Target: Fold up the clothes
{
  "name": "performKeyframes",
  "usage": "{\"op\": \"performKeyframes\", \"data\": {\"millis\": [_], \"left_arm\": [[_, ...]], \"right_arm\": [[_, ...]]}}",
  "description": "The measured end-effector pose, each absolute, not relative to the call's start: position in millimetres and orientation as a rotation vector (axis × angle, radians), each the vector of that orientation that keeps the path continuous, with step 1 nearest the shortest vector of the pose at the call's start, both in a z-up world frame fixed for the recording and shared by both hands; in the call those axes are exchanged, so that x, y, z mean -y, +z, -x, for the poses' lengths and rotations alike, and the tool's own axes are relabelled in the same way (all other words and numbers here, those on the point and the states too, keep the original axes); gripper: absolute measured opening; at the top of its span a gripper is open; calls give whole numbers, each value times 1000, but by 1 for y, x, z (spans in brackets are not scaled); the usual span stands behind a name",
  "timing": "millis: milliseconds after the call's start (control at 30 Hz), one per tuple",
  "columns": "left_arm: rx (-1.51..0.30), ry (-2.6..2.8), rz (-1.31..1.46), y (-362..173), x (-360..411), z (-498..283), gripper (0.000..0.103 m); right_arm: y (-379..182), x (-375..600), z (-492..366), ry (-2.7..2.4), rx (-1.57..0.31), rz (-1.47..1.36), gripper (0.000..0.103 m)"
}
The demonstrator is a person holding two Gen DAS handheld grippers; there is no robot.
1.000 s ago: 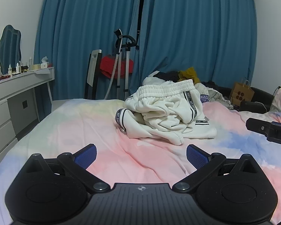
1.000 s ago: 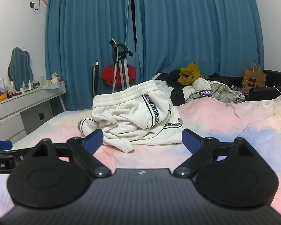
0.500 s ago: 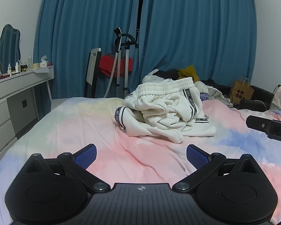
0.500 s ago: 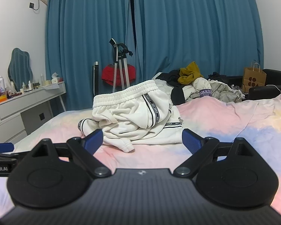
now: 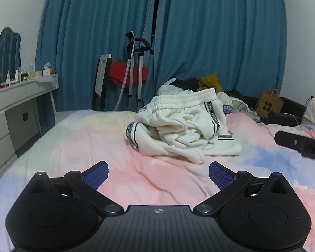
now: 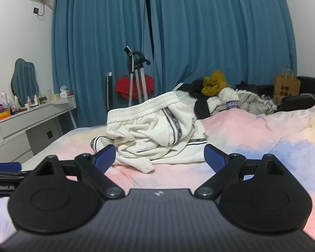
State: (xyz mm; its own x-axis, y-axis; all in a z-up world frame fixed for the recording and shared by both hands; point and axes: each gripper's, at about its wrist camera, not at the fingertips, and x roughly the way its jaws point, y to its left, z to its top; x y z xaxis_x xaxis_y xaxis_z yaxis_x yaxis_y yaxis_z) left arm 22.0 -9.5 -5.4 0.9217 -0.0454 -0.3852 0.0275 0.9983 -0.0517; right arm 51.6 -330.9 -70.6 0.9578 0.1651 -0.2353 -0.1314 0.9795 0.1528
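Observation:
A crumpled pair of white sweatpants [image 5: 184,130] with black side stripes and an elastic waistband lies in a heap on the pastel pink-and-blue bedsheet [image 5: 94,142]. My left gripper [image 5: 158,175] hovers short of the heap, open, with nothing between its blue pads. The right gripper's black finger [image 5: 300,146] pokes in from the right edge of the left wrist view. In the right wrist view the same sweatpants [image 6: 155,130] lie just ahead, and my right gripper [image 6: 159,157] stands open and holds nothing, close to the heap's near edge.
More loose clothes [image 6: 224,96] are piled at the far side of the bed. A white dresser [image 5: 14,105] stands left, a garment steamer [image 5: 134,71] and chair before blue curtains, a paper bag [image 5: 269,105] at right.
Both grippers have eased a little closer to the sweatpants, which now look slightly larger. Both stay open; the clothes have not moved.

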Motion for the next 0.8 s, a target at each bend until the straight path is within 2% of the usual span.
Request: {"op": "performKeyframes", "data": {"millis": [200, 533, 767, 800], "left_arm": [[-389, -12, 54, -9, 6, -51, 103], [-470, -9, 98, -45, -18, -106, 102], [-506, -14, 160, -67, -37, -135, 102], [-513, -15, 170, -70, -40, -139, 102]], "right_arm": [[-52, 338, -111, 157, -284, -205, 92], [-18, 318, -308, 71, -395, -146, 92], [-20, 304, -411, -49, -466, -79, 92], [-22, 303, -418, -59, -480, -71, 88]]}}
